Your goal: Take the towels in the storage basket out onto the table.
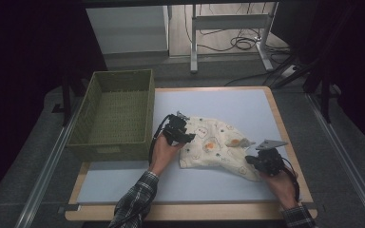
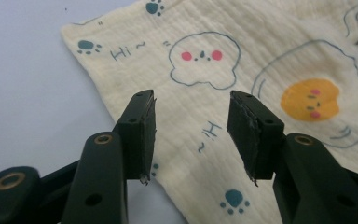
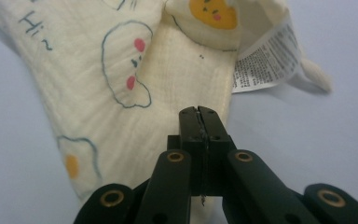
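A cream cloth (image 1: pixel 214 142) printed with cartoon faces, paw prints and "Hi~" lies rumpled on the pale blue mat (image 1: pixel 138 183). My left gripper (image 1: pixel 189 137) hovers over the cloth's left part. In the left gripper view its jaws stand open (image 2: pixel 191 135) above the cloth (image 2: pixel 261 46), and nothing is between the pads. My right gripper (image 1: pixel 251 159) is at the cloth's lower right corner. In the right gripper view it is shut (image 3: pixel 199 112), pinching the cloth (image 3: pixel 98 70) by its hemmed edge. A white care label (image 3: pixel 265 60) sticks out just beyond.
A green woven basket (image 1: pixel 148 109) stands at the mat's left, close to the left hand. The wooden table edge (image 1: pixel 285 137) runs just right of the right gripper. Desk legs and cables (image 1: pixel 240 42) lie on the floor beyond the table.
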`<state>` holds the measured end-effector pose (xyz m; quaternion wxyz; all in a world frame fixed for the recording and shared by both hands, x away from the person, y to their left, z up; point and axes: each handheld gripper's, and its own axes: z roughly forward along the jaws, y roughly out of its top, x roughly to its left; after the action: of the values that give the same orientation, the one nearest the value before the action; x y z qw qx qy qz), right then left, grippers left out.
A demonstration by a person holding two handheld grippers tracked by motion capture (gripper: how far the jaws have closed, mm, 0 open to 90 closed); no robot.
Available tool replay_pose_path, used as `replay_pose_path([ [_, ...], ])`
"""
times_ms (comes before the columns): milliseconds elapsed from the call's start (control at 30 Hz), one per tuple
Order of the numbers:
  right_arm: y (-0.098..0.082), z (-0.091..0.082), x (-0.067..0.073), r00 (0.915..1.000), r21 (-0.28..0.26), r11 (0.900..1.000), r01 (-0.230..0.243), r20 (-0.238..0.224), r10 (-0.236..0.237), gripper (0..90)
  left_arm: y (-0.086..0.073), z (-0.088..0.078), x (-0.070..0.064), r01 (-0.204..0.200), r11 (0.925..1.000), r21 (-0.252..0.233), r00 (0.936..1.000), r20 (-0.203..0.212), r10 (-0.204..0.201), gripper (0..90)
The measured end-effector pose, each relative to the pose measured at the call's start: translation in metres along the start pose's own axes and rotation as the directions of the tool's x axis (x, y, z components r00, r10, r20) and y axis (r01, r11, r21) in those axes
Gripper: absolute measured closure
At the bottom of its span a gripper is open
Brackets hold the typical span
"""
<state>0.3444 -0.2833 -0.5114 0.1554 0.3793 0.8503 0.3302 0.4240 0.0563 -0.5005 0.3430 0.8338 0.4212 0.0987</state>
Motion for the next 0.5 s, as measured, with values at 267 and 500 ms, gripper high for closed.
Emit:
replay_pose_path([
  [267, -0.03, -0.037, -0.001, 0.9975, 0.007, 0.998, -0.059, -0.037, 0.06, 89.5, -0.011, -0.008, -0.003, -0.009, 1.0, 0.001, 1.0, 0.003, 0.009, 50.4],
  [500, -0.019, -0.047, -0.008, 0.998, -0.041, 0.997, -0.062, -0.006, 0.062, 79.0, -0.015, -0.01, 0.005, 0.014, 0.9999, -0.006, 0.9999, -0.009, -0.014, 49.9],
])
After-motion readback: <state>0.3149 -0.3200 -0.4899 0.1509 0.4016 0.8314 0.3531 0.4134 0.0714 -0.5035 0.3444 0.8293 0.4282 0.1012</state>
